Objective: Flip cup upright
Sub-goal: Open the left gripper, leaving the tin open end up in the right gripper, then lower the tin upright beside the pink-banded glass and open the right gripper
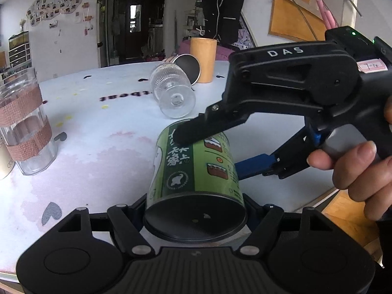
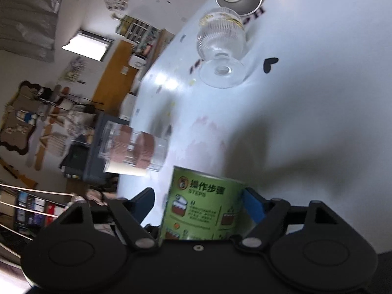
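You hold the green cup (image 1: pixel 196 169) clamped by both left gripper (image 1: pixel 196 216) and right gripper (image 1: pixel 208 154), near the table's (image 1: pixel 110 147) front edge, steadying it to turn upright.

A ribbed clear stemmed glass (image 1: pixel 174 90) lay on its side on the white surface (image 1: pixel 103 132), its round foot turned toward the camera. Just behind it a steel-lined tumbler (image 1: pixel 187 68) also lay tipped over, beside an upright tan cylinder (image 1: pixel 204 60). At the left edge stood a clear container (image 1: pixel 25 125) wrapped with two pinkish woven bands.
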Tool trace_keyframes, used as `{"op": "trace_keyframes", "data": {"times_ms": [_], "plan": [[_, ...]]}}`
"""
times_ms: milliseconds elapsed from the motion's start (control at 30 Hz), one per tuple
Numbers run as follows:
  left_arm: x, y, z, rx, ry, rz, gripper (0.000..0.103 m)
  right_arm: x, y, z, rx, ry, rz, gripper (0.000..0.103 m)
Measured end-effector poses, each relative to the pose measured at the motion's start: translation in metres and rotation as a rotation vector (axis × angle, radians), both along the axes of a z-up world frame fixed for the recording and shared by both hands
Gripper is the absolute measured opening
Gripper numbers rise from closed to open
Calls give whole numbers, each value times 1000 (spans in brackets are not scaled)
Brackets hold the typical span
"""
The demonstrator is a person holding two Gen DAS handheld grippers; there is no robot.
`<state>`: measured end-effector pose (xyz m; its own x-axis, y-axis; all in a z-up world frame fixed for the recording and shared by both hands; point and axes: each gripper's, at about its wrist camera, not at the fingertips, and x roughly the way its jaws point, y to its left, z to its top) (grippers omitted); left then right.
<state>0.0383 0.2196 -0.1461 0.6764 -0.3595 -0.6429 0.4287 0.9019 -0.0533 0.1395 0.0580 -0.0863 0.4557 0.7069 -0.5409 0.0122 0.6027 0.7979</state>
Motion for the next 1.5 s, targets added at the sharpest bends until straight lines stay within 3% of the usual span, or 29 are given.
{"op": "trace_keyframes", "data": {"times_ms": [200,300,467,600,833,1000,1100,1200,1500], "plan": [[-3,5,3,-37,-5,4,81,5,11,6,-68,-35,38,73],[-4,11,6,-57,-18,18,81,-5,19,22,-174,-178,43,73],[-3,19,6,-66,-20,47,81,-35,40,48,-458,-523,38,72],[-4,28,2,-73,-14,70,81,-54,53,50,-639,-677,89,71],[-15,52,-9,-19,-37,165,82,-78,65,38,-783,-764,205,70],[-17,70,-8,-46,-39,226,87,-78,58,33,-763,-723,230,70],[-19,78,-7,-53,-41,241,91,-79,61,28,-752,-705,245,64],[-21,82,-6,-57,-49,258,93,-77,70,27,-760,-722,249,64],[-25,99,-2,-55,-74,290,94,-24,117,29,-763,-738,266,64]]}}
